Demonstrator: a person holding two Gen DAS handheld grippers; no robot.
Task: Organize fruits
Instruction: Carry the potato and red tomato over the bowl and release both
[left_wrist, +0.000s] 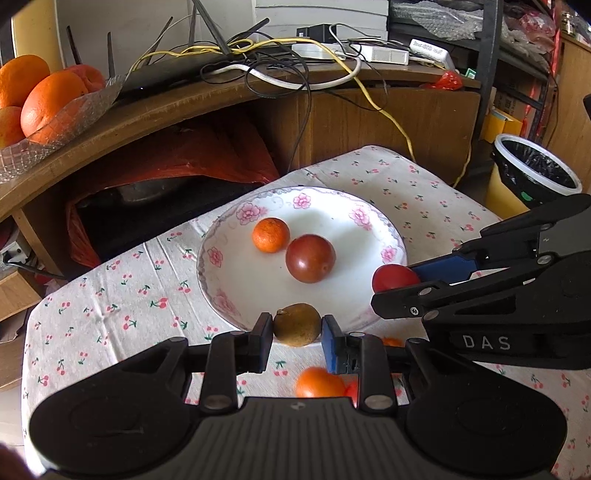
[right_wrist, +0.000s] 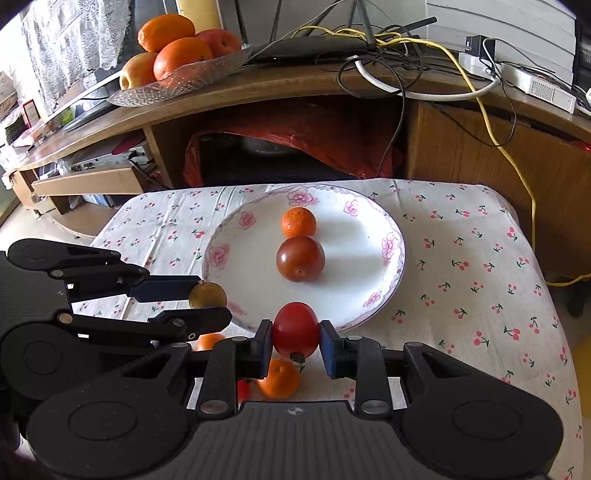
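A white floral plate (left_wrist: 236, 280) (right_wrist: 369, 258) holds a small orange (left_wrist: 270, 235) (right_wrist: 299, 221) and a dark red-brown tomato (left_wrist: 310, 258) (right_wrist: 300, 258). My left gripper (left_wrist: 297, 326) (right_wrist: 212, 301) is shut on a brown-green round fruit (left_wrist: 297, 325) (right_wrist: 207, 294) over the plate's near rim. My right gripper (right_wrist: 295, 341) (left_wrist: 399, 284) is shut on a red tomato (right_wrist: 295, 328) (left_wrist: 393, 277) over the plate's near rim. An orange (left_wrist: 318, 382) (right_wrist: 279, 378) and more small fruit lie on the cloth below the grippers.
The low table has a cherry-print cloth (left_wrist: 92, 314) (right_wrist: 480, 277). Behind stands a wooden shelf with a glass bowl of oranges and apples (left_wrist: 40, 99) (right_wrist: 173, 55) and tangled cables (left_wrist: 277, 62). A lined bin (left_wrist: 535, 166) stands at the right.
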